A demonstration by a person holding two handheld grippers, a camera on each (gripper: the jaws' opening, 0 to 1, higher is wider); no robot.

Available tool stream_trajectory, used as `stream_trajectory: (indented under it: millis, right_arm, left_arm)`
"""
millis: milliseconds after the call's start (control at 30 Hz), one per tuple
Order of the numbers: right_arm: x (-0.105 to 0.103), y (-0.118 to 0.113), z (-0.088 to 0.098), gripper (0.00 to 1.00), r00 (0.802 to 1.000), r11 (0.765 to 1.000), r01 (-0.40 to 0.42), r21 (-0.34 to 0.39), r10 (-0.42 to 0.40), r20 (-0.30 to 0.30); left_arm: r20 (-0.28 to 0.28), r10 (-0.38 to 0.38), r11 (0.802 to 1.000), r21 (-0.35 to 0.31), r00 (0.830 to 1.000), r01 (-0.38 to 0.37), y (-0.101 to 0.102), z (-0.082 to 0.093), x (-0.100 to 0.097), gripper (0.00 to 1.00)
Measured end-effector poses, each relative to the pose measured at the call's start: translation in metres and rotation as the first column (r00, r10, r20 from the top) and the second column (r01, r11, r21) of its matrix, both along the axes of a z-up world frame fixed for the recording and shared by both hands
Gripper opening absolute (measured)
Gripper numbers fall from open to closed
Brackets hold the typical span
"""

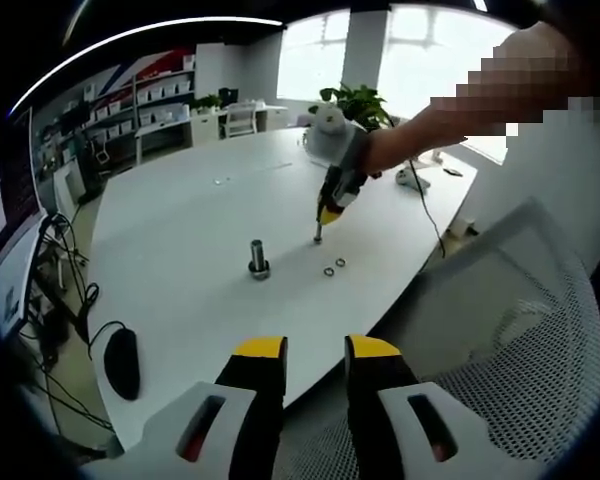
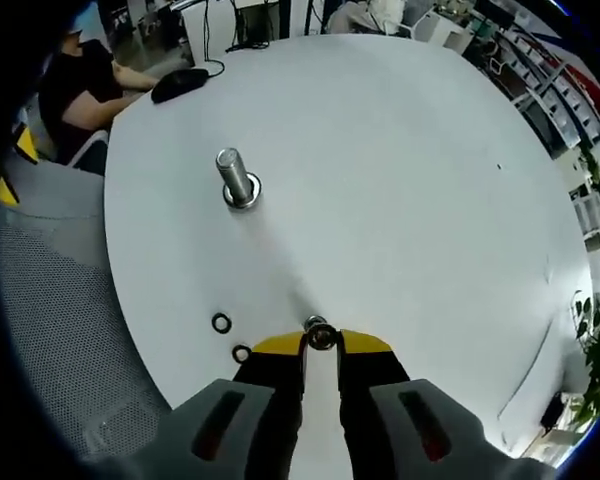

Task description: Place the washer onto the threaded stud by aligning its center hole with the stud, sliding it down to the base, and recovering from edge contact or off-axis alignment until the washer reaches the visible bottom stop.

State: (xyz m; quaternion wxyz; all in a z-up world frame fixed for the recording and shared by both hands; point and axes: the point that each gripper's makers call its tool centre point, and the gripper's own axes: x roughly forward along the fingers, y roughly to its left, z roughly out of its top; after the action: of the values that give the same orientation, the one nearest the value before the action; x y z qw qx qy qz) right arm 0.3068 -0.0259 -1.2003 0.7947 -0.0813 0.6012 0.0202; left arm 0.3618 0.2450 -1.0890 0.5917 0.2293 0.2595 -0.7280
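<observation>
The threaded stud (image 2: pixel 236 178) stands upright on its wide base on the white table (image 2: pixel 400 160); it is also in the left gripper view (image 1: pixel 258 258). My right gripper (image 2: pixel 320 342) is shut on a metal washer (image 2: pixel 319 335) held between its yellow tips, low at the table surface and short of the stud. From the left gripper view, the right gripper (image 1: pixel 319 236) points down at the table, to the right of the stud. My left gripper (image 1: pixel 315 350) hangs open over the table's near edge with nothing between its jaws.
Two spare washers (image 2: pixel 221 322) (image 2: pixel 241 353) lie beside the right gripper, also visible as a pair (image 1: pixel 334 266). A black mouse (image 1: pixel 121 362) sits near the table's edge. A mesh chair (image 1: pixel 520 340) stands close by. A seated person (image 2: pixel 80 70) is at the far side.
</observation>
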Motion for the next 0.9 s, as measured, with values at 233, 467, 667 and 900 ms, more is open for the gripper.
stream_trajectory:
  millis: [233, 467, 667, 900]
  right_arm:
    - [-0.002, 0.002, -0.014, 0.14, 1.0, 1.0, -0.003, 0.014, 0.003, -0.029]
    - [0.0, 0.006, -0.023, 0.14, 0.999, 0.999, 0.005, 0.032, -0.003, -0.047]
    - [-0.007, 0.009, -0.03, 0.14, 0.998, 0.999, 0.014, 0.039, -0.012, -0.059]
    - [-0.003, 0.009, -0.03, 0.15, 0.999, 0.999, 0.018, 0.05, -0.015, -0.052]
  left_arm:
    - [0.002, -0.001, 1.0, 0.01, 1.0, 0.001, 0.0, -0.001, -0.001, 0.2]
    - [0.003, 0.0, 1.0, 0.017, 1.0, 0.0, 0.001, -0.002, 0.0, 0.2]
    - [0.004, -0.003, 1.0, 0.02, 1.0, 0.003, 0.002, -0.003, 0.0, 0.2]
    - [0.004, -0.007, 1.0, 0.024, 1.0, 0.007, 0.003, -0.004, -0.001, 0.19]
